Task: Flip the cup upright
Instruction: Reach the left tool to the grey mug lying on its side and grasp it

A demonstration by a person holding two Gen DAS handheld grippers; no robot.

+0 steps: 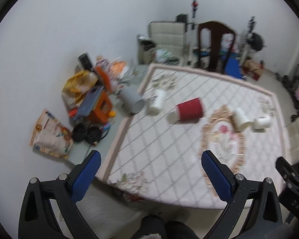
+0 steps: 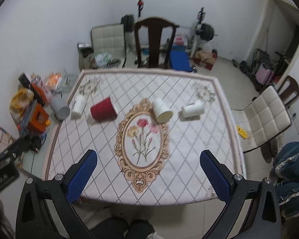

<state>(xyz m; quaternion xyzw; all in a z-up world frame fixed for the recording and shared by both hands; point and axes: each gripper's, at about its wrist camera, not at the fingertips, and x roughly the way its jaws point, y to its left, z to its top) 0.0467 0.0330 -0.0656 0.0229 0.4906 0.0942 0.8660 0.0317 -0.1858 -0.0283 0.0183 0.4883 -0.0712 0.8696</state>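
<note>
Several cups lie on their sides on a table (image 2: 189, 169) with a flower-pattern cloth. A red ribbed cup (image 1: 189, 110) (image 2: 103, 109) lies left of centre. A white cup (image 1: 157, 101) (image 2: 78, 105) lies at the far left. A cream cup (image 1: 241, 118) (image 2: 161, 110) lies by the gold oval. A white mug (image 1: 262, 122) (image 2: 192, 109) lies to its right. My left gripper (image 1: 151, 177) is open and empty, above the near left table edge. My right gripper (image 2: 148, 176) is open and empty, above the near edge.
A grey bucket (image 1: 132, 101) (image 2: 59, 107) lies off the table's left side among bags and boxes on the floor. A dark wooden chair (image 2: 154, 43) stands behind the table. A white padded chair (image 2: 267, 117) stands on the right.
</note>
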